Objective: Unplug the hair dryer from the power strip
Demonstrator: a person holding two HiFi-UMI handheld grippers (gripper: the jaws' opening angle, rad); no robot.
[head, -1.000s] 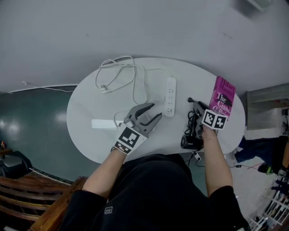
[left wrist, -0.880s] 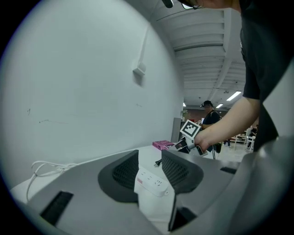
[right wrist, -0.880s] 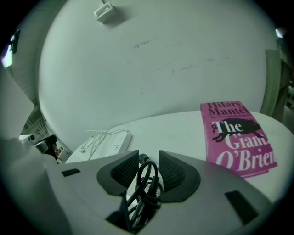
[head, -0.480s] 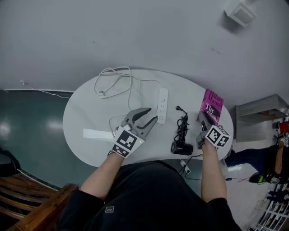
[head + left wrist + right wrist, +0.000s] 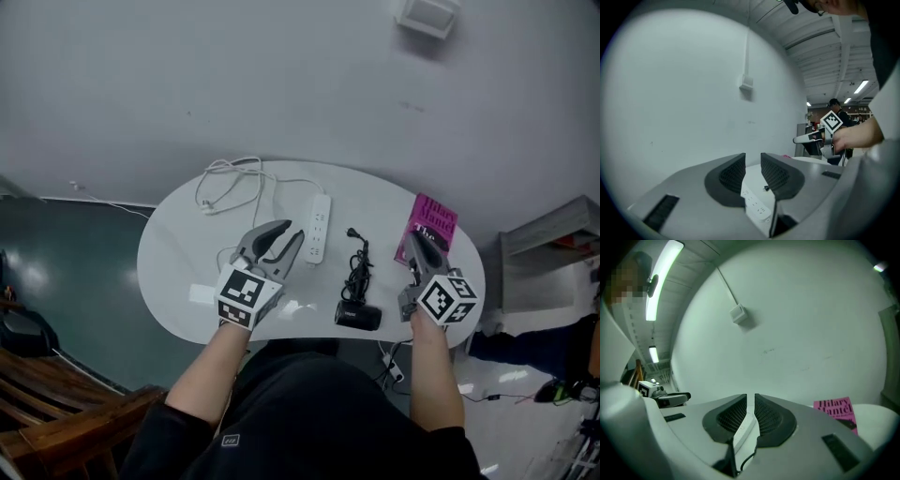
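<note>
Quick note on finishing an unplug cleanly. The hair dryer [image 5: 359,316] lies at the lower middle of the table [image 5: 178,253], with its cord [image 5: 357,272] bunched just above it. The plug [image 5: 352,232] sits on the bare top just right of the power strip [image 5: 319,241], and I see a gap between the two. So I'd call the pull itself basically done.

My left gripper [image 5: 289,231] hangs over the table just left of the strip. Its jaws have just been closing to a middling gap with nothing in them. In the left gripper view the strip only shows through that gap, lower down. My right gripper [image 5: 413,240] is over at the right by the pink book [image 5: 432,223]. Its jaws have just been closing too, down to a thin slit, and they're empty.

What I reckon matters now:
- Keep both grippers clear of that cord bundle. One snag could drag the plug or the dryer off the near edge.
- Check the prongs are properly free of the strip before calling it finished.
- If it ever needs a re-pull, pin the strip with the left, pinch the plug body rather than the cord, and pull straight out.
</note>
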